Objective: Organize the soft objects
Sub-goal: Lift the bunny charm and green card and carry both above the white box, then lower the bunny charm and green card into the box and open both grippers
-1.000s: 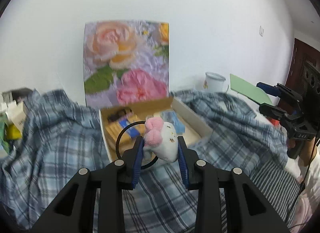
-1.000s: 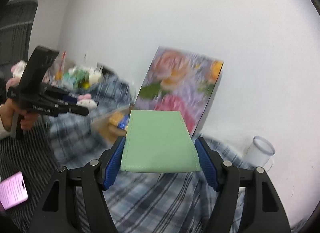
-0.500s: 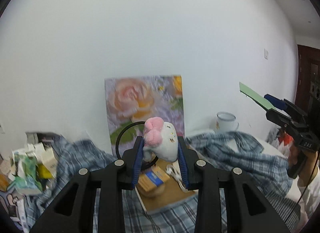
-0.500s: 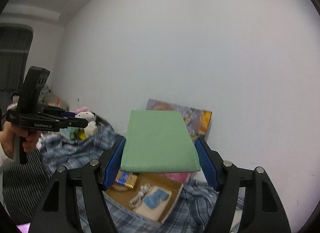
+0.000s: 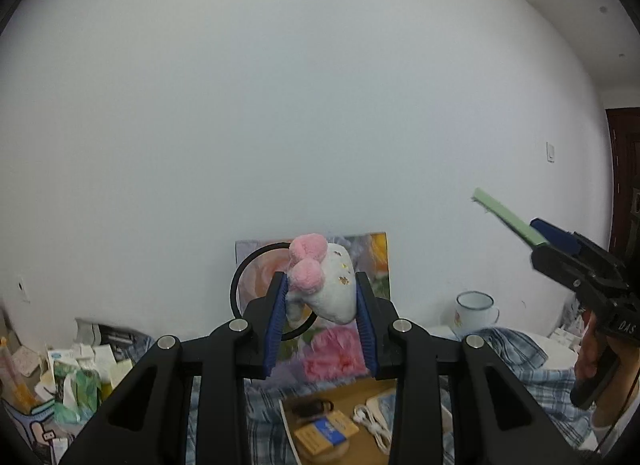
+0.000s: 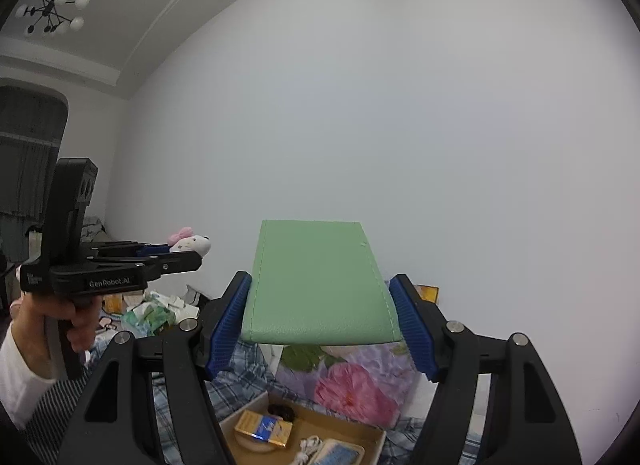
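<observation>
My left gripper [image 5: 321,281] is shut on a small white plush toy [image 5: 332,293] with a pink bow and a black ring loop, held up in front of the white wall. My right gripper [image 6: 322,297] is shut on a flat green padded pouch [image 6: 320,285], its blue pads pressed on both side edges. From the right wrist view the left gripper [image 6: 188,251] with the plush toy [image 6: 192,243] shows at the left, gripped by a hand. The left wrist view shows the right gripper [image 5: 560,241] with the green pouch [image 5: 504,219] at the right.
Below lies an open cardboard box [image 6: 360,431] holding a blue-and-gold pack, a white cable and small items, on a blue plaid cloth [image 5: 516,349]. A floral canvas [image 6: 360,381] leans on the wall. A white mug [image 5: 476,309] stands right; cluttered packets [image 5: 80,377] lie left.
Both grippers have risen and tilted up toward level, each keeping its object. The box and plaid cloth have dropped to the bottom of both views and the wall fills most of them.
</observation>
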`<state>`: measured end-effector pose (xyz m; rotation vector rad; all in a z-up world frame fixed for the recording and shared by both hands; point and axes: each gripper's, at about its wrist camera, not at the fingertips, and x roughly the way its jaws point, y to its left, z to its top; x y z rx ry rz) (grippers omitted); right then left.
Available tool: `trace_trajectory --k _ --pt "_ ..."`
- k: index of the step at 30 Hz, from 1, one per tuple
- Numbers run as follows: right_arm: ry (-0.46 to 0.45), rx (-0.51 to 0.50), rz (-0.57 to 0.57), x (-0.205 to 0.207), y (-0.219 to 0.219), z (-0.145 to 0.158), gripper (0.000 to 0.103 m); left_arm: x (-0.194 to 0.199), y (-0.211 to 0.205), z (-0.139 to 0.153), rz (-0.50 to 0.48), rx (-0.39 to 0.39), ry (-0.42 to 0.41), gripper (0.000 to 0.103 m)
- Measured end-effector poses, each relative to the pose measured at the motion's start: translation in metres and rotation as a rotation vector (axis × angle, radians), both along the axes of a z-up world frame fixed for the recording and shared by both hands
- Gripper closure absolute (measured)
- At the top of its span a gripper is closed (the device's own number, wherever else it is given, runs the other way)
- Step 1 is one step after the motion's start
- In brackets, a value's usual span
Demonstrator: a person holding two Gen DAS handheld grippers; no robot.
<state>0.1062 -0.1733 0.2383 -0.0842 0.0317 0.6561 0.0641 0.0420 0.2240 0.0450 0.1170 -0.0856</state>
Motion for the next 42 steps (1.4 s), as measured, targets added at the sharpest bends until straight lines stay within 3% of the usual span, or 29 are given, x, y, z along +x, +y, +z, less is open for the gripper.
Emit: trace_trajectory --k 8,16,25,39,42 --pt "0.011 0.054 0.026 0.019 0.015 0.011 0.034 0.020 -0.011 0.013 -0.005 0.003 -0.026 0.068" --pt "0.002 0.082 -0.058 0.024 0.023 0.008 0.034 0.035 -0.023 0.003 -0.020 -0.003 -0.047 0.068" --pt "0.079 0.052 -0.051 0.047 0.029 -0.026 0.034 0.072 -0.027 -0.029 -0.058 -0.037 0.056 0.068" --pt "0.310 0.037 -0.045 0.101 0.021 -0.081 0.034 0.133 -0.036 -0.092 -0.027 -0.008 0.245 0.068" --pt "0.370 0.035 -0.041 0.117 0.028 -0.105 0.034 0.145 -0.037 -0.105 -0.016 -0.012 0.281 0.068"
